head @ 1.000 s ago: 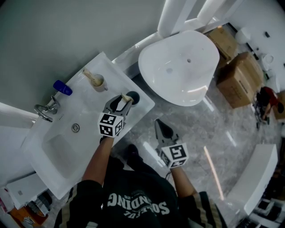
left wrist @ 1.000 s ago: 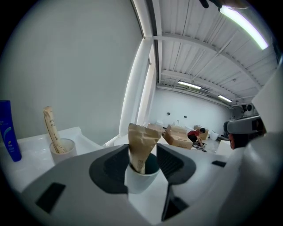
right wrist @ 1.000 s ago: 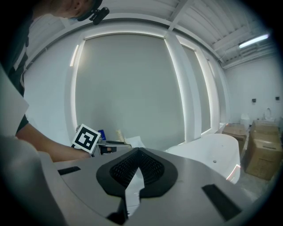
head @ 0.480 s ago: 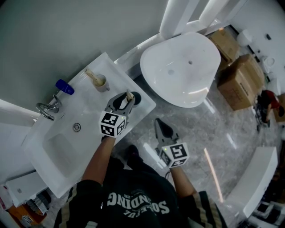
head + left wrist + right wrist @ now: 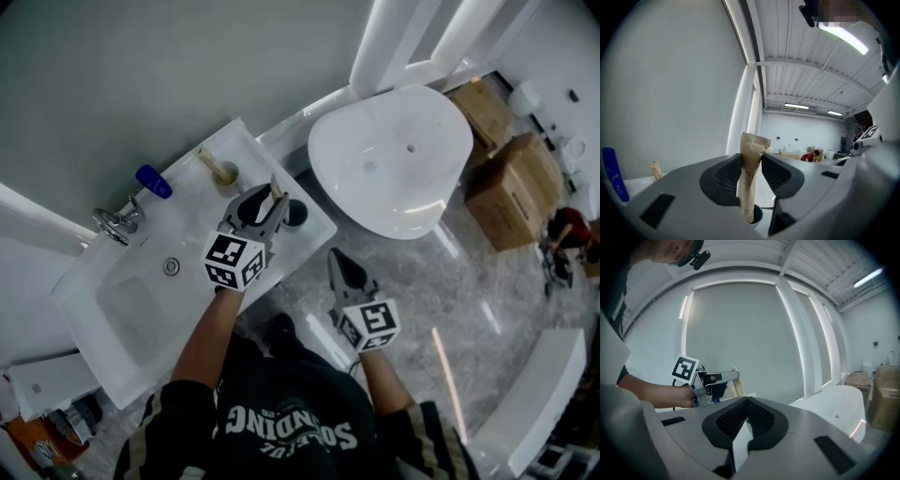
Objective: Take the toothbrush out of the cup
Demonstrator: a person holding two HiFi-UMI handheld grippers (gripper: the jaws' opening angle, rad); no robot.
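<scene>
A paper-wrapped toothbrush [image 5: 276,195] stands upright between the pads of my left gripper [image 5: 267,199], whose jaws are closing and press on it. In the left gripper view the brown wrapper [image 5: 750,178] is pinched at its upper part, and its lower end hangs just above the dark cup [image 5: 757,214]. That cup [image 5: 295,214] sits at the right corner of the white washbasin [image 5: 141,309]. My right gripper [image 5: 336,255] hangs over the floor to the right, its jaws together and holding nothing [image 5: 747,404]. From there the left gripper [image 5: 733,376] shows at the left.
A beige cup [image 5: 223,172] with a second wrapped toothbrush [image 5: 656,170] stands at the basin's back edge, beside a blue bottle [image 5: 153,182] and the tap [image 5: 117,222]. A large white tub [image 5: 394,159] lies to the right, with cardboard boxes [image 5: 520,187] beyond.
My left gripper has closed on the toothbrush and risen, drawing it up from the dark cup. The right gripper has stayed where it was.
</scene>
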